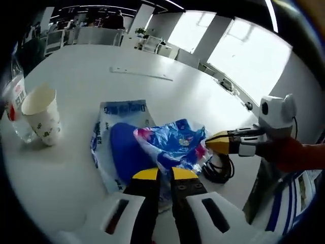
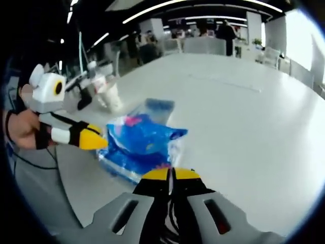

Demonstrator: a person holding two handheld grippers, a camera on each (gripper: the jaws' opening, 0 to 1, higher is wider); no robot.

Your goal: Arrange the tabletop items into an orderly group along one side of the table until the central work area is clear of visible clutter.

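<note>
**Two grippers meet at one pile of blue bags**

Two grippers point at the same heap; the left gripper (image 1: 159, 174) has its yellow-tipped jaws almost together, with just a thin dark slit between them, and nothing is held in them; the right gripper (image 2: 170, 174) has its jaws pressed together too, and I see nothing caught there.

In the left gripper view the blue plastic bags (image 1: 152, 145) lie in the middle of the frame, just above the jaw tips and maybe touching them; the heap stretches from the upper left toward the right; the right gripper comes in from the right edge and its yellow tip sits just beside the right end of the heap. My guess is that the left gripper is nearer, since the bags start right at its tips.

The bags are thin, crinkly and shiny, blue with pink and white print; they look soft and will fold when pushed. A flat see-through packet with blue print (image 1: 122, 111) lies under them.

A paper cup (image 1: 40, 116) with small green marks stands upright at the left; a clear plastic bottle (image 1: 15, 101) with a red label stands just beside it, further left. A black cable (image 1: 219, 168) curls on the white table (image 1: 167, 96) by the heap's right end; a long flat pale strip (image 1: 142, 74) lies well apart, toward the top.
</note>
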